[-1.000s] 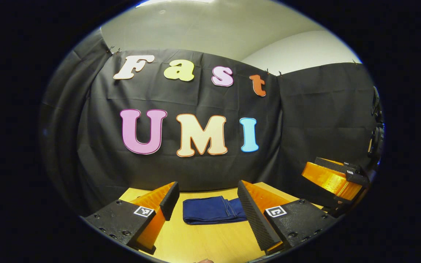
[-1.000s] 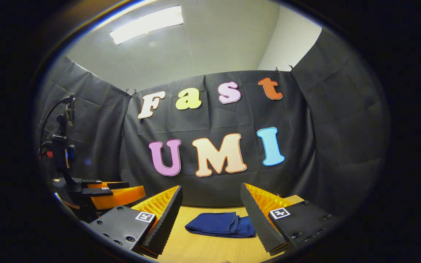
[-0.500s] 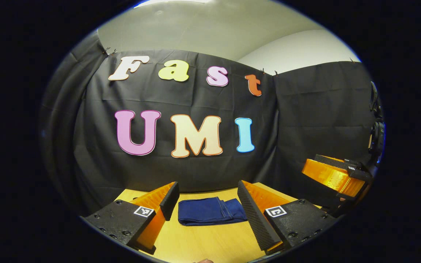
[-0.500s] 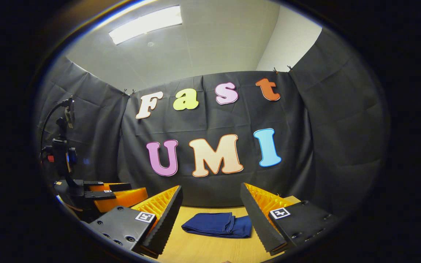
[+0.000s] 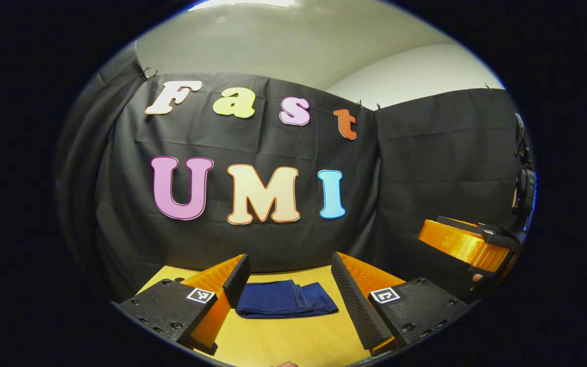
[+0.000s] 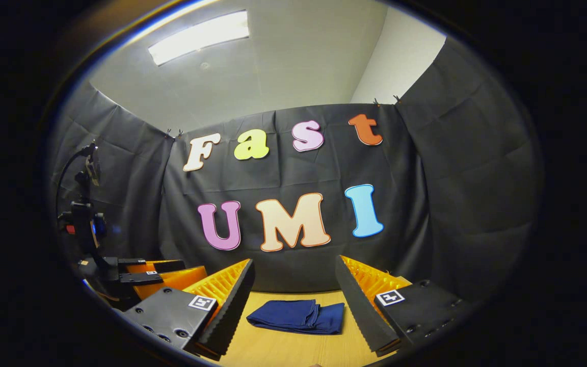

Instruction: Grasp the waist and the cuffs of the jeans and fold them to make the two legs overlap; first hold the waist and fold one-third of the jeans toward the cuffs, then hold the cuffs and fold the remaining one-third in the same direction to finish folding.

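The dark blue jeans (image 5: 283, 299) lie folded into a compact stack on the wooden table (image 5: 293, 339). In the right gripper view the jeans (image 6: 297, 316) lie flat ahead on the table (image 6: 283, 349). My left gripper (image 5: 289, 285) is open, held above the table short of the jeans, with nothing between its fingers. My right gripper (image 6: 294, 293) is open too, raised and apart from the jeans. The right gripper (image 5: 464, 244) shows at the right of the left gripper view; the left gripper (image 6: 156, 275) shows at the left of the right gripper view.
Black cloth walls close in the table at the back and sides. A black camera stand (image 6: 85, 224) rises at the left of the right gripper view.
Both views have drifted right and slightly up, so the jeans slid left between the fingers. The jeans themselves have not moved, and both grippers stayed open.
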The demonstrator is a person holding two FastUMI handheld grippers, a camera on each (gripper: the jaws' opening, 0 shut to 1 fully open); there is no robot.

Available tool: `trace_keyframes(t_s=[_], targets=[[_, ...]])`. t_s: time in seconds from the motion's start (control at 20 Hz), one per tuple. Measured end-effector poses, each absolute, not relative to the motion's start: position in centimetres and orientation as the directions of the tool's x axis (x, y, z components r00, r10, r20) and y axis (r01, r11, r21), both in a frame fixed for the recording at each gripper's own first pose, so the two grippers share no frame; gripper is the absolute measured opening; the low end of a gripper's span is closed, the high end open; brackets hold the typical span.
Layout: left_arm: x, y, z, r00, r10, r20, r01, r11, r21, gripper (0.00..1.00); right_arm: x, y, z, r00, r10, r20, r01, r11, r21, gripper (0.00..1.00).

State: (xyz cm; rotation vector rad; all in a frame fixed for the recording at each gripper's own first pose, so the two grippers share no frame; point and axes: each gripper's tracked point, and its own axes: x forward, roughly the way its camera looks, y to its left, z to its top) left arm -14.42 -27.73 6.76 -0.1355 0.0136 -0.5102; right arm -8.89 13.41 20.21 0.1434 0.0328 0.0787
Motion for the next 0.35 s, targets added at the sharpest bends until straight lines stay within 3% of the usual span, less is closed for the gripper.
trace_keyframes(t_s=[0.35], targets=[[-14.4, -37.4, 5.9, 0.875, -0.483, 0.015, 0.48, 0.866, -0.141, 0.95, -6.8, 3.8, 17.2, 0.996, 0.072, -0.057, -0.062, 0.985, 0.162, 0.98]])
